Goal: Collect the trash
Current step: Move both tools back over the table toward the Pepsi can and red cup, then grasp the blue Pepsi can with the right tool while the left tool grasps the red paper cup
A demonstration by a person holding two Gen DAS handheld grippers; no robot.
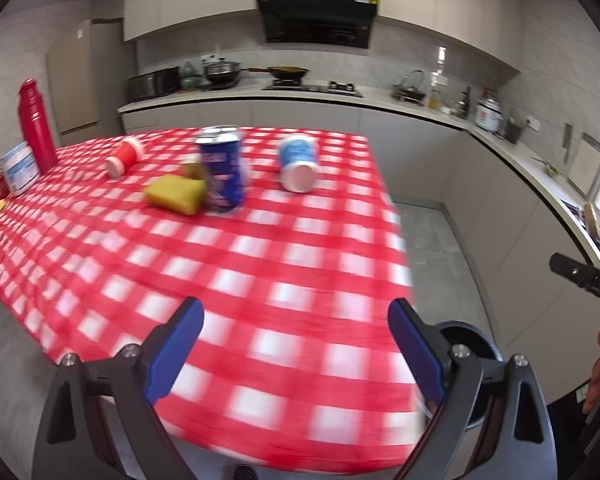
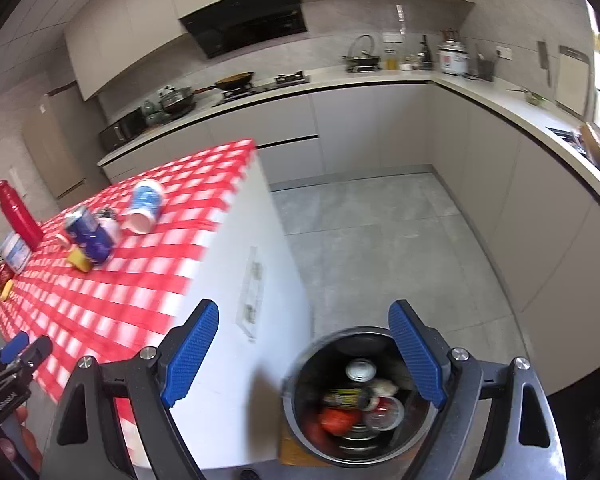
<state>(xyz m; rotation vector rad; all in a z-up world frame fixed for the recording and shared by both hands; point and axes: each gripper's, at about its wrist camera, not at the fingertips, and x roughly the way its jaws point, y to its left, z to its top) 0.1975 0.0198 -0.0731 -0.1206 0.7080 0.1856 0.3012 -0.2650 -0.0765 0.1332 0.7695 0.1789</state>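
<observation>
Table [image 1: 284, 264]: can [image 1: 222, 170] stood upright near the middle, sponge [image 1: 176, 194] just left of it, touching. Toppled cup [image 1: 299, 164] lay right of the can, apart. Small toppled container [image 1: 125, 156] lay behind-left. Bottle [image 1: 36, 124] and tub [image 1: 19, 168] stood at far left. Bin [image 2: 360, 396] sat on floor [image 2: 400, 240] off the table's right end, holding cans.

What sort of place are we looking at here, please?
A home kitchen, most likely: a range hood over a gas hob, a rice cooker on the counter, and a table with a checked tablecloth.
</observation>
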